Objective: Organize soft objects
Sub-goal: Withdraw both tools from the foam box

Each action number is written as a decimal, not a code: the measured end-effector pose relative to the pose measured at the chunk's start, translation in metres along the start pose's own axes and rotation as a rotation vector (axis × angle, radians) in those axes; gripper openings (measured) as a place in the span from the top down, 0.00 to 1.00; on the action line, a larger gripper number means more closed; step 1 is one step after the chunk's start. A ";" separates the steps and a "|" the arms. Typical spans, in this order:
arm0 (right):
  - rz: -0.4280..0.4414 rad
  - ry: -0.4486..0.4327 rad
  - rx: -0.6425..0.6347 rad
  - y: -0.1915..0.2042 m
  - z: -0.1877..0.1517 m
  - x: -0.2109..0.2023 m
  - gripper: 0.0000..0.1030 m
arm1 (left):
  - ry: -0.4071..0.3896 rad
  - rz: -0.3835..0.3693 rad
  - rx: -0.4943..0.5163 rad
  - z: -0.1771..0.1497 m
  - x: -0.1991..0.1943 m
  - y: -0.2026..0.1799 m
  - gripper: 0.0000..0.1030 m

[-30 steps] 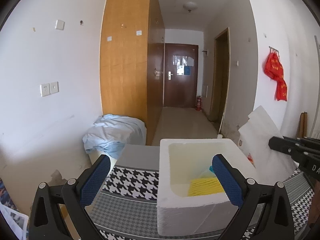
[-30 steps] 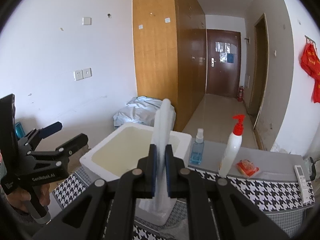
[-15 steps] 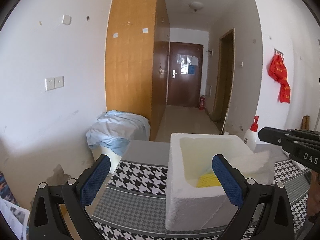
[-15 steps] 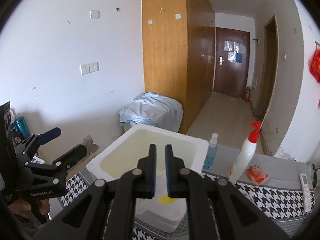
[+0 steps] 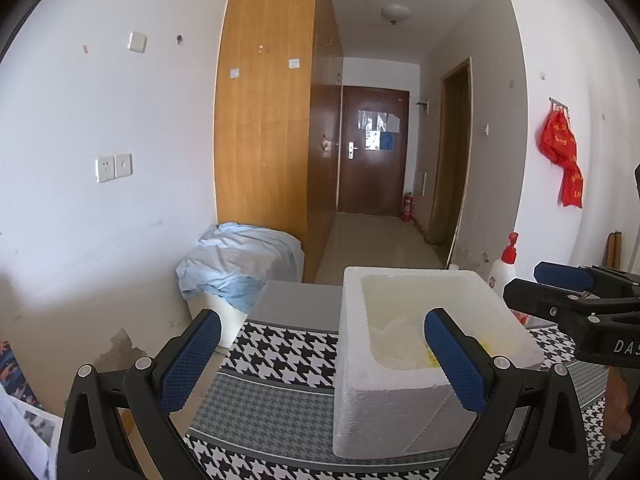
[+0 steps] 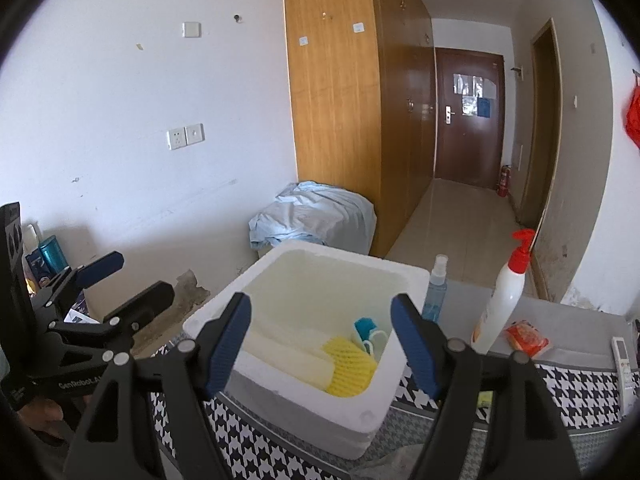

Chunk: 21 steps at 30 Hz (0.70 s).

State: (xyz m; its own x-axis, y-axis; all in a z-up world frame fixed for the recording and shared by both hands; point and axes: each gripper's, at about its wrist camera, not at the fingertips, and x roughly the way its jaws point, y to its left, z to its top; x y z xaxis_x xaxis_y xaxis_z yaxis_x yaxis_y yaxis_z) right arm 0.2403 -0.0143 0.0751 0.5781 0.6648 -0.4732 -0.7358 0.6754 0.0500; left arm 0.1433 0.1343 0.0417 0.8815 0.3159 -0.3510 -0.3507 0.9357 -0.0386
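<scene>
So a second earlier the right gripper [image 6: 320, 336] was pinched shut on a white foam sheet held upright; by this moment its blue-padded fingers had sprung wide with nothing between them, and the sheet looked to be down inside the white styrofoam box [image 6: 280, 384]. Reads to me like that piece just got dropped off.

Left wrist view: the left gripper [image 5: 322, 354] sat wide apart and empty, same as before, hanging over the black-and-white houndstooth table cover [image 5: 280, 352]. The box was at about 4 o'clock from centre, right behind its right finger. Only a bit of crumpled white foam [image 5: 390, 330] and a sliver of yellow showed over the rim. The other gripper poked in from 3 o'clock.

Right wrist view: much better look into the box. A pale rolled foam sheet [image 6: 288, 356] lay along the near wall, a yellow foam net sleeve [image 6: 348, 364] beside it, and a teal-and-white soft thing [image 6: 368, 332] toward the far corner. Behind the box at 2 o'clock stood a small blue spray bottle [image 6: 436, 292] and a white pump bottle with a red top [image 6: 504, 296], with an orange packet [image 6: 526, 336] near it.

My guess: the soft stuff was mostly in, and either hand was free to go for another.
</scene>
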 end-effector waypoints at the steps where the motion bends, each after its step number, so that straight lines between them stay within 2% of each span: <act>1: -0.004 -0.001 0.000 -0.001 0.000 -0.001 0.26 | -0.001 -0.001 0.002 0.000 -0.001 -0.001 0.01; 19: -0.076 -0.030 0.032 -0.018 -0.012 -0.035 0.23 | -0.023 -0.068 0.031 0.004 -0.016 -0.026 0.01; 21: -0.090 -0.033 0.034 -0.019 -0.014 -0.038 0.19 | -0.023 -0.077 0.036 0.004 -0.017 -0.030 0.01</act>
State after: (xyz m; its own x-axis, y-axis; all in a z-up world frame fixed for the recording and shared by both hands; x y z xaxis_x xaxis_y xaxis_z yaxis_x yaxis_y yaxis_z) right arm 0.2275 -0.0574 0.0802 0.6530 0.6109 -0.4477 -0.6685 0.7427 0.0385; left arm 0.1400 0.1012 0.0531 0.9127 0.2459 -0.3263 -0.2703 0.9623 -0.0309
